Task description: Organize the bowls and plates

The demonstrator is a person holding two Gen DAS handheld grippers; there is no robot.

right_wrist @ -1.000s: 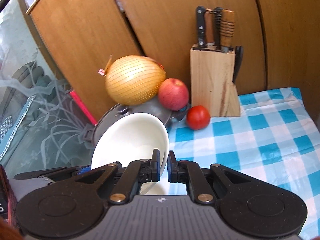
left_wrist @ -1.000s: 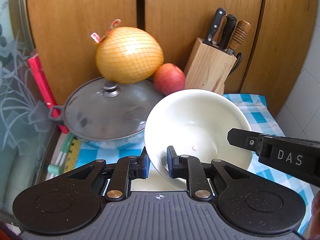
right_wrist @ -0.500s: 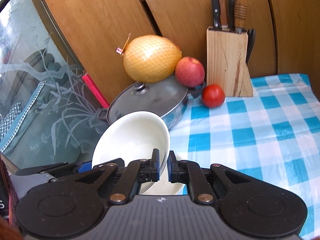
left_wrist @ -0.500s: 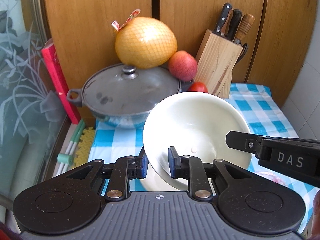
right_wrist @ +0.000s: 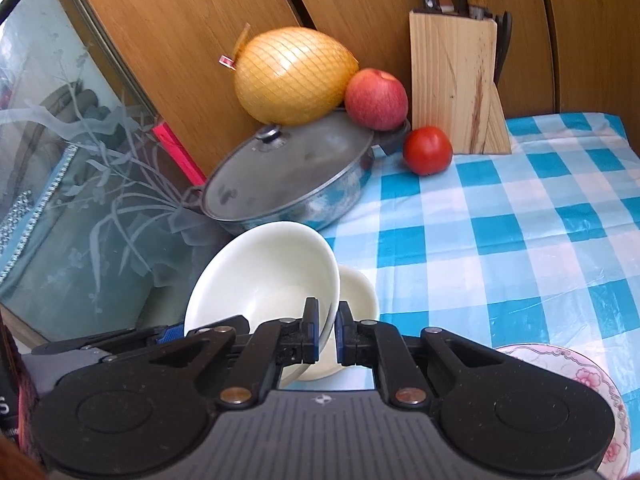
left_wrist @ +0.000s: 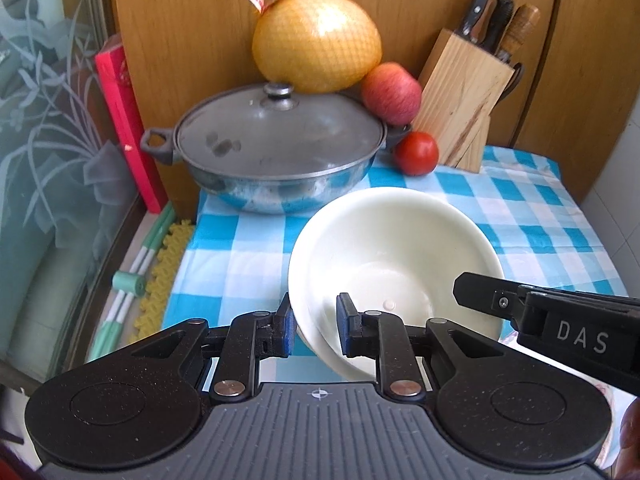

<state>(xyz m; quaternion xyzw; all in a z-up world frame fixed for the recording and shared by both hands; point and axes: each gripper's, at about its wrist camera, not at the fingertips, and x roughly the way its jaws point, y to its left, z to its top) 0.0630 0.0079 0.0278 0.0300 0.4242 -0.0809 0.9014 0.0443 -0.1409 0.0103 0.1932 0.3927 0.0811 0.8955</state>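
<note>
I've got the cream bowl (left_wrist: 394, 264) by its rim on both sides: left gripper (left_wrist: 316, 330) clamped on the near-left edge, right gripper (right_wrist: 327, 340) pinched tight on the opposite edge. It hangs tilted over a second cream bowl (right_wrist: 358, 292), I think, on the checked cloth (right_wrist: 520, 240). I level it, then nest gently, clear of the lidded pot (left_wrist: 276, 152) beyond.
</note>
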